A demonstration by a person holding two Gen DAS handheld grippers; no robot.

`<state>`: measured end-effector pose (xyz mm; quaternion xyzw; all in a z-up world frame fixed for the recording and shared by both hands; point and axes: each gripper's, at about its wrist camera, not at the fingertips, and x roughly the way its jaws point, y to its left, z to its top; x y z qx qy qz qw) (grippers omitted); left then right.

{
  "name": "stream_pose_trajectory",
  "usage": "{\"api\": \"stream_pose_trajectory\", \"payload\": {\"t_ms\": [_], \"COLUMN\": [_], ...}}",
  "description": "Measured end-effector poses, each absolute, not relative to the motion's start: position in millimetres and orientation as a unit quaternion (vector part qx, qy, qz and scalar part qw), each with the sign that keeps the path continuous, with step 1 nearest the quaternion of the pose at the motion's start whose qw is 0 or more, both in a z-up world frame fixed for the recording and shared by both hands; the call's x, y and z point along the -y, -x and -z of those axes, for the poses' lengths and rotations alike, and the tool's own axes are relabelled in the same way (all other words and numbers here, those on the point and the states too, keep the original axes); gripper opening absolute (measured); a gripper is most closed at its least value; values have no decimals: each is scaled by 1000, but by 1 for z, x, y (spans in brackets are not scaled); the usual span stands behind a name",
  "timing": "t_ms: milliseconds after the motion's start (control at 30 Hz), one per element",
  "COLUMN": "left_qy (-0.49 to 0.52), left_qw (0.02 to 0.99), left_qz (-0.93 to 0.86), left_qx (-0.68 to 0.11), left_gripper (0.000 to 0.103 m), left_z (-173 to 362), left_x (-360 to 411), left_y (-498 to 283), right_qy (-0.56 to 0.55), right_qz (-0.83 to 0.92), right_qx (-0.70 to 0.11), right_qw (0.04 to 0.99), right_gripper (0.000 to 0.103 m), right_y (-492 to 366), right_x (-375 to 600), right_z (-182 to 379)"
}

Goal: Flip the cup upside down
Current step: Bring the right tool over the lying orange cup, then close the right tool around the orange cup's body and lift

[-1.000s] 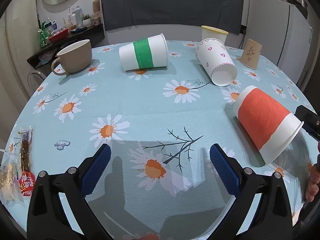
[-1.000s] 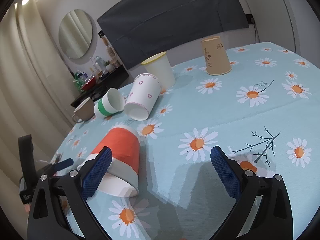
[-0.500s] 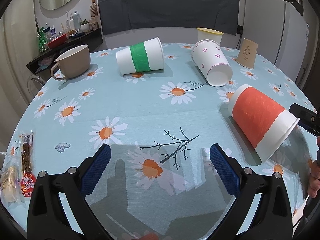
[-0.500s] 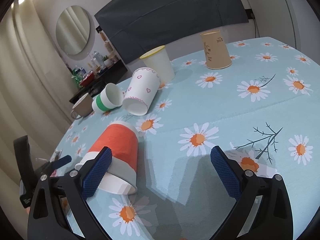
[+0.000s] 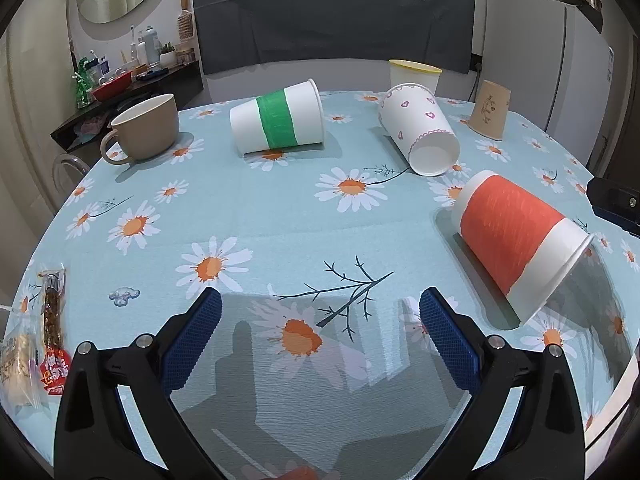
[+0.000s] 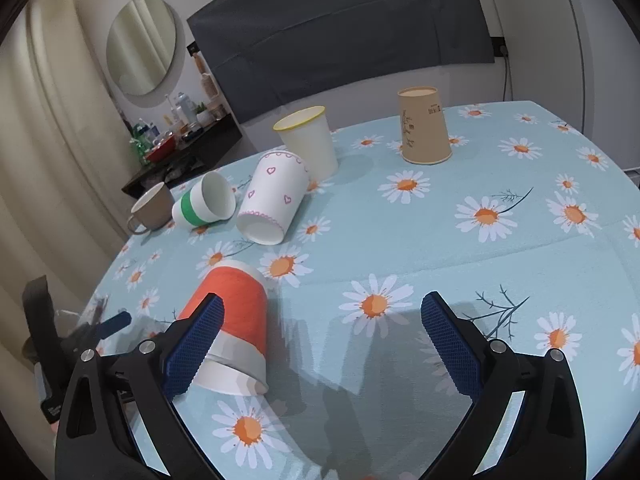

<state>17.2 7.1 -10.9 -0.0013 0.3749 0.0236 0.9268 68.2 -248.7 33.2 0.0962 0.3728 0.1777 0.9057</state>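
Observation:
Several paper cups sit on the daisy tablecloth (image 5: pixel 256 208). An orange-banded cup (image 5: pixel 516 236) lies on its side at the right; it also shows in the right wrist view (image 6: pixel 236 324), just behind my right gripper's left finger. A green-banded cup (image 5: pixel 280 122) and a heart-patterned cup (image 5: pixel 420 128) lie on their sides farther back. A yellow-rimmed cup (image 6: pixel 308 140) stands upright. A brown cup (image 6: pixel 424 126) stands upside down. My left gripper (image 5: pixel 320 332) is open and empty. My right gripper (image 6: pixel 320 336) is open and empty.
A beige mug (image 5: pixel 146 128) stands at the far left. Snack packets (image 5: pixel 36 340) lie at the table's left edge. A fridge (image 5: pixel 560 60) and a cluttered side shelf (image 5: pixel 120 84) stand behind the table.
Both grippers have drifted slightly; the cups look a little nearer and lower in the views. No cup has moved and both grippers stay open.

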Motion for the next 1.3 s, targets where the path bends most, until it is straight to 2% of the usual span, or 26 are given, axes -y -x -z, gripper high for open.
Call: {"api": "stream_pose_trajectory", "payload": {"t_ms": [433, 1000, 1300], "left_qy": [10, 25, 20], "left_qw": [928, 930, 933], "left_qz": [-14, 10, 20], "left_qx": [-373, -368, -358], "left_gripper": [97, 97, 97], "left_z": [10, 9, 8], "left_x": [-9, -11, -9], "left_y": [-17, -15, -12], "right_qy": [-62, -17, 37], "right_qz": [-220, -278, -250], "right_qx": [-485, -685, -716], "right_qw": [844, 673, 651], "right_gripper": [95, 94, 93], "right_y": [-103, -174, -188], "right_x": [217, 144, 122], "right_z": [-61, -24, -8]}}
